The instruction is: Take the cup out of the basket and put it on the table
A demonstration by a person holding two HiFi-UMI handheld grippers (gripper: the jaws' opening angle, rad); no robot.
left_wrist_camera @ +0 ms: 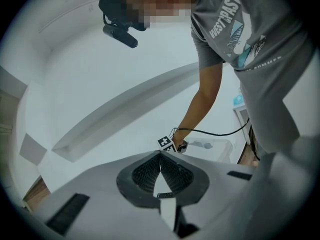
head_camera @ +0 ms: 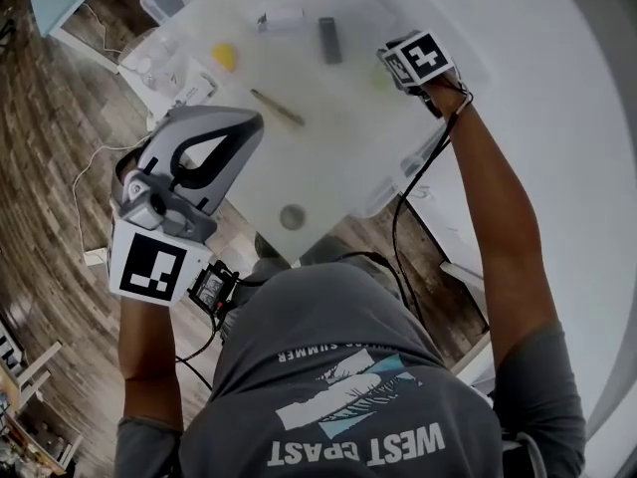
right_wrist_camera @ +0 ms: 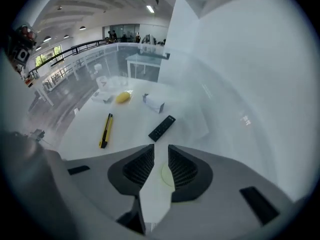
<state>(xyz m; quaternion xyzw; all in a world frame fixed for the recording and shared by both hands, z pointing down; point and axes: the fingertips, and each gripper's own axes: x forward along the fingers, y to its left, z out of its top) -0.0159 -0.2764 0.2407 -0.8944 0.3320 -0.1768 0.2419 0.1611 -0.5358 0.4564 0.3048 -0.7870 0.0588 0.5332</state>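
My left gripper (left_wrist_camera: 160, 155) hangs outside the basket (head_camera: 338, 157), off its left side, with its jaws pressed together and nothing between them. It looks back at my right arm. The clear basket sits in front of me, and across its floor lie a yellow lump (head_camera: 225, 56), a knife (head_camera: 277, 108), a white box (head_camera: 282, 20) and a remote (head_camera: 329, 40), all well apart from one another. My right gripper (right_wrist_camera: 161, 148) is down inside the basket at its right end, jaws spread a little with a narrow gap between the pads. Through that gap the right gripper view shows a pale round shape, which I take to be the cup (right_wrist_camera: 166, 174). It is in the basket just under the jaws, and I cannot tell whether the pads touch it.
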